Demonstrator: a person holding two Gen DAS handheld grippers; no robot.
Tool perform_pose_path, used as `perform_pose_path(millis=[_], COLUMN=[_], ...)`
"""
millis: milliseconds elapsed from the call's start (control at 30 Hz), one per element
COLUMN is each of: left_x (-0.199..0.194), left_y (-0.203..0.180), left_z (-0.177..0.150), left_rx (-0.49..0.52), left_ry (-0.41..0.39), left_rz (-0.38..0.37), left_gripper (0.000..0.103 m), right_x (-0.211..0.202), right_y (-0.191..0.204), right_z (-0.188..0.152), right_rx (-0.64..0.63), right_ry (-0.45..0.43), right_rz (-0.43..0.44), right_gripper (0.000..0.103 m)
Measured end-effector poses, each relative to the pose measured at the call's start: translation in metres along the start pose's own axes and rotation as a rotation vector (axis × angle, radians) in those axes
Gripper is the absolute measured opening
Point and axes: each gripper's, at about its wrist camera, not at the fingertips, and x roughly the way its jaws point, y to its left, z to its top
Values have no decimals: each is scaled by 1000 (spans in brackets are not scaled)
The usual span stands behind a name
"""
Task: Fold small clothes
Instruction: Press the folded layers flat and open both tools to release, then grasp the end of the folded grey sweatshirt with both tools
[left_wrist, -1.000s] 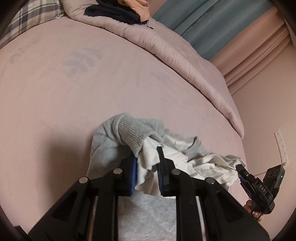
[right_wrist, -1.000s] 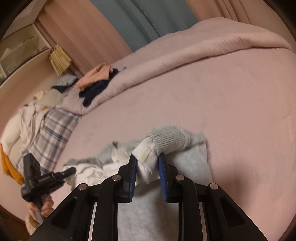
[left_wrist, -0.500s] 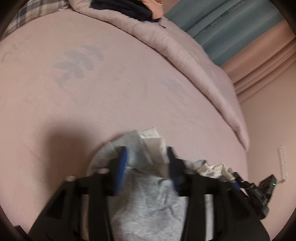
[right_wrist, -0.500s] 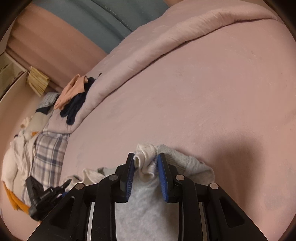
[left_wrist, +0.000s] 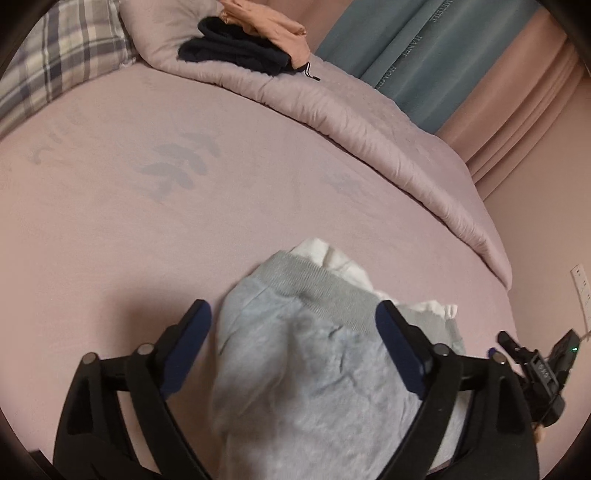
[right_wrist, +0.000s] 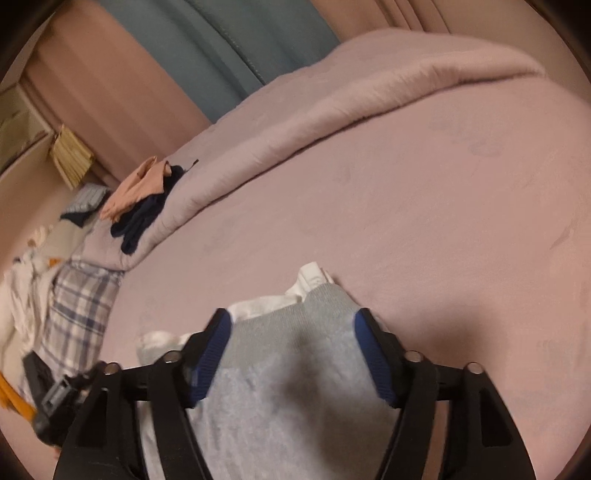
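I see my left gripper (left_wrist: 293, 325) pointing down at a slant over the bed (left_wrist: 184, 221). Its jaws have just been opening and now stand wide apart. The grey garment (left_wrist: 314, 373) lies between them on the sheet, but the blue pads (left_wrist: 186, 343) do not press it; the left pad is clear of the cloth, the right pad is just beside the ribbed hem.

My right gripper (right_wrist: 293, 343) also points down, at a flatter angle. Its jaws have just been opening too, and they are open now. The ribbed end of the same garment lies between them and nothing is gripped. I cannot tell if the pads (right_wrist: 210, 360) brush the cloth at the sides.

The garment lies on the near part of the bed, with white cloth (left_wrist: 332, 258) showing from under its hem. In the left wrist view the right gripper appears at the lower right edge, with a bit of a finger under it.

Further away, a pink duvet (left_wrist: 351, 122) is rolled along the far side of the bed. On it lie dark clothes (left_wrist: 236, 51) and a peach cloth (left_wrist: 262, 22). A plaid pillow (left_wrist: 62, 55) is at the head, and a teal curtain (left_wrist: 424, 55) hangs behind. Nothing stands between the grippers and the garment.
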Motion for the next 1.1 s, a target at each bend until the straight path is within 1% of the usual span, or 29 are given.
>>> perform_pose_path(millis=[33,100,167,233,300,367,433,500,567,633,667,700,767,833,867,900,933,967,1000,1033,1067,1100], left_x=[-2,-6,-5,-3,2,5,9,14,19,19,19,20,23,24,25,25,26,27,28,27,25,23], left_y=[3,10,20,29,37,40,41,39,38,34,33,32,31,30,28,27,28,28,27,26,26,24], left_z=[-3,-14,-28,-42,-56,-66,-75,-84,-91,-94,-94,-95,-95,-96,-96,-96,-97,-97,-98,-99,-99,-99], left_rx=[-5,-27,-48,-78,-113,-129,-143,-152,-166,-159,-156,-157,-163,-148,-133,-133,-138,-139,-137,-135,-141,-152], left_ry=[-11,-21,8,42,89,123,152,183,200,186,183,186,192,182,183,179,177,173,169,165,159,150], left_rz=[3,22,39,21,1,-32,-39,-63,-109,-108,-109,-116,-119,-120,-121,-117,-114,-110,-107,-99,-95,-98], left_gripper=[96,97,96,96,96,96,96,96,95,95,90,82,76,75,70,63,62,55,45,40,31,29], right_x=[-7,-18,-25,-29,-30,-28,-26,-23,-16,-9,-4,-4,-2,-4,-3,-2,-1,0,4,4,4,2], right_y=[2,4,3,-4,-12,-20,-23,-27,-35,-38,-40,-40,-41,-43,-44,-45,-45,-45,-45,-44,-43,-42], right_z=[-3,-9,-15,-24,-33,-43,-51,-59,-67,-74,-77,-79,-82,-84,-85,-87,-89,-91,-93,-94,-94,-94], right_rx=[-23,-64,-80,-67,-47,-32,-50,-47,-16,2,13,18,25,40,58,66,72,75,82,85,90,96], right_ry=[-10,-12,-11,-9,13,38,54,78,115,156,176,182,175,165,166,168,168,171,172,166,160,163], right_rz=[-12,-30,-54,-77,-85,-96,-109,-118,-96,-77,-67,-62,-49,-20,11,30,59,73,77,72,67,71], right_gripper=[76,82,84,85,85,85,85,85,85,85,85,85,85,85,85,83,79,71,66,64,56,41])
